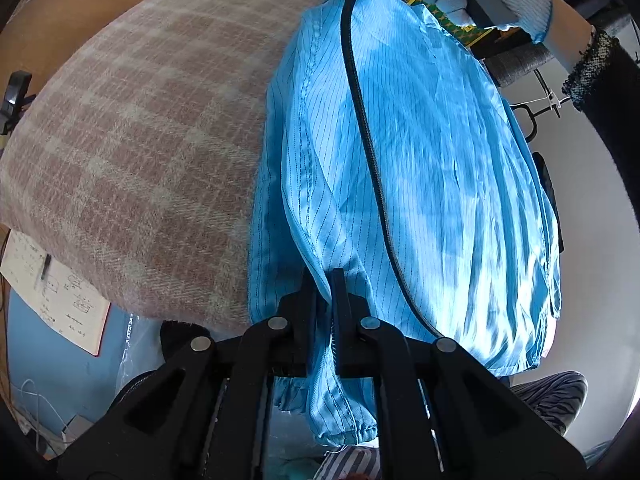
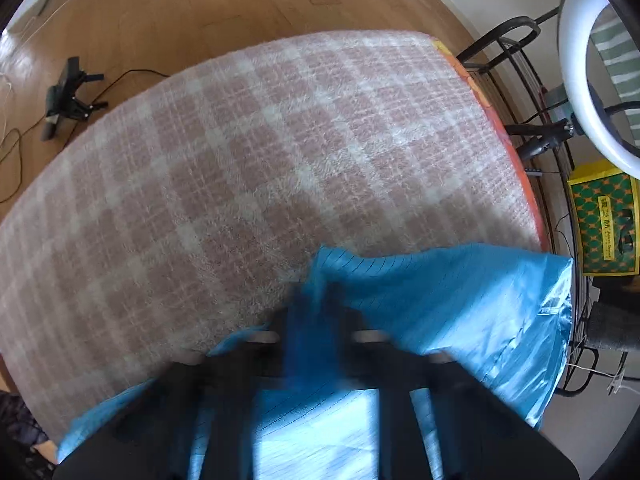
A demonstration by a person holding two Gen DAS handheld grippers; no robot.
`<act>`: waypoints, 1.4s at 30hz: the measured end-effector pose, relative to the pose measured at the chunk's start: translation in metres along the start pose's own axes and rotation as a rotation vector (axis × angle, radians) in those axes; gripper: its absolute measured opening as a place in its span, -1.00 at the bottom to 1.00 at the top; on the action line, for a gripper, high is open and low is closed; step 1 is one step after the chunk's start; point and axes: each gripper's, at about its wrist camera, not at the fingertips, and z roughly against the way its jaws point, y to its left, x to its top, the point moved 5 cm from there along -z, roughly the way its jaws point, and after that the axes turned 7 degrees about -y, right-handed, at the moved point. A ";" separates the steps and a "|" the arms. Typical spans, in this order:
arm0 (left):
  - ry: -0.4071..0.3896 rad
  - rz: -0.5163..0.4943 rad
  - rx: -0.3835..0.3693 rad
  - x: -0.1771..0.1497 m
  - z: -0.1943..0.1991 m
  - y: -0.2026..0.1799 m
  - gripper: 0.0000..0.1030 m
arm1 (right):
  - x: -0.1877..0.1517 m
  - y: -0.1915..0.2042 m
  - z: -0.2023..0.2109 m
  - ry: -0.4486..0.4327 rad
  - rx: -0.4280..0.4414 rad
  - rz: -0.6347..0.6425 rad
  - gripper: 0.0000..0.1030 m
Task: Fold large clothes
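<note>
A plaid blanket (image 1: 132, 152) covers the table, and the blue coat (image 1: 420, 160) lies on it, its zipper running from six toward twelve o'clock away from the left tongs (image 1: 326, 280). These are clamped on the near hem. The right tongs (image 2: 320, 312), blurred, pinch the far edge at twelve.

The right claw (image 2: 316, 320) at six o'clock is smeared by motion blur, its fingertips buried in the blue garment (image 2: 460, 300); the garment's near part runs off the bottom edge.
</note>
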 end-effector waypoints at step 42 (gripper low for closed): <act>-0.070 -0.137 -0.083 -0.008 0.031 -0.037 -0.97 | -0.018 0.053 0.003 -0.035 0.079 -0.316 -0.96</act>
